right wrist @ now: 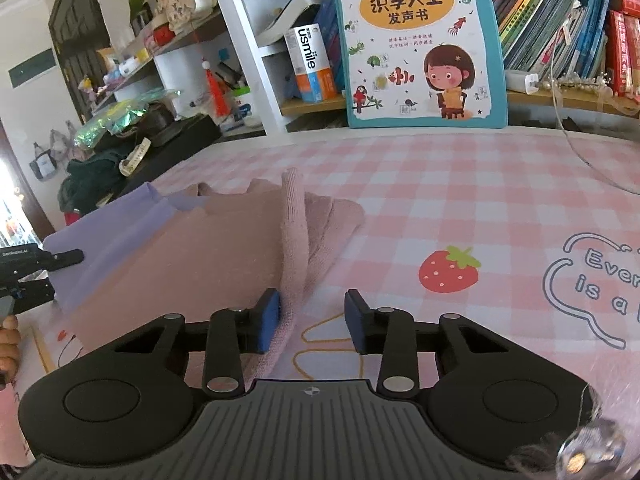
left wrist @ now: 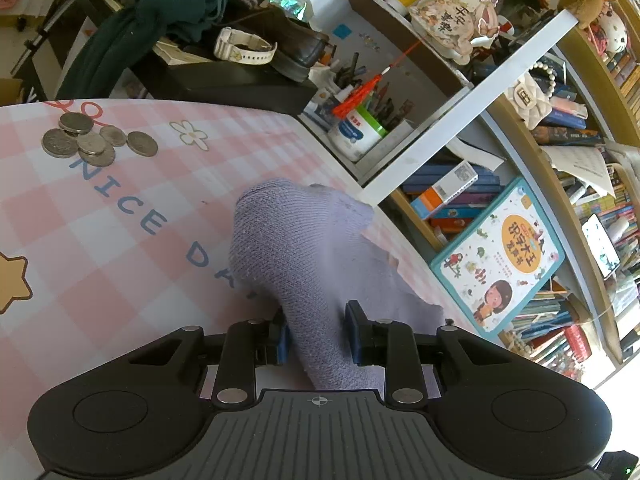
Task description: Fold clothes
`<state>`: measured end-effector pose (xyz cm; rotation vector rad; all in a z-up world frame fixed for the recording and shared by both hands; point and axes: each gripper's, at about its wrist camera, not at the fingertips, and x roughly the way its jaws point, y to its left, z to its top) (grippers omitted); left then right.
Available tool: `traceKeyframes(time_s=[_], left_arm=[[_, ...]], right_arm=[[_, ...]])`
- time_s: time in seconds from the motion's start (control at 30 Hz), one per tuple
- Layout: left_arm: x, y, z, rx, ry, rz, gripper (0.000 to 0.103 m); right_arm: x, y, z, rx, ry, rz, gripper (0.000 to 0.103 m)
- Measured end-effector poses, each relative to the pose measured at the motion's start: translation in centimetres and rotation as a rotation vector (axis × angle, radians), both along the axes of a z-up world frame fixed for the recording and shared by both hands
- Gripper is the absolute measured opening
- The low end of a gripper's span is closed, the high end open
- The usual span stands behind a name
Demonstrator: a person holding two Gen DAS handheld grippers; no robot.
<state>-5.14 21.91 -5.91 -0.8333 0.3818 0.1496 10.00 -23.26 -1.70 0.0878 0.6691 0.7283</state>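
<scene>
The purple sock [left wrist: 304,264] is gripped and lifted off the bench [left wrist: 120,216] by the left gripper [left wrist: 316,336] for folding. The right gripper [right wrist: 312,322] is only half closed; the pink sock [right wrist: 296,240] touches just its left finger.

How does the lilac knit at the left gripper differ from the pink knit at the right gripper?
Colour: lilac knit versus pink knit. Grip: the left gripper pinches the lilac knit; the pink knit touches only one pad of the open right gripper. Shared: both knitted, both on the pink checked mat.
</scene>
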Motion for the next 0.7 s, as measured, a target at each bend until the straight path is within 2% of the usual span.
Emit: traceKeyframes(time_s=[0.17,0.23,0.53,0.63,0.7], left_arm=[[-0.3,-0.7,1.3,0.035,-0.035,-0.002,0.014],[-0.3,-1.4,2.3,0.088,-0.059,-0.011,0.013],[0.2,-10.5,10.2,0.552,-0.208,-0.156,0.013],[0.4,-15.1,11.2,0.728,-0.245,-0.243,0.013],[0.4,-18.7,11.1,0.875,-0.245,-0.316,0.013]], right_arm=[[0.0,0.0,0.0,0.0,-0.001,-0.002,0.033],[0.0,0.0,0.0,0.0,-0.001,-0.003,0.032],[0.0,-0.1,-0.1,0.002,-0.001,-0.005,0.032],[0.0,-0.1,-0.1,0.004,0.0,-0.005,0.032],[0.1,-0.2,-0.1,0.006,0.002,-0.005,0.032]])
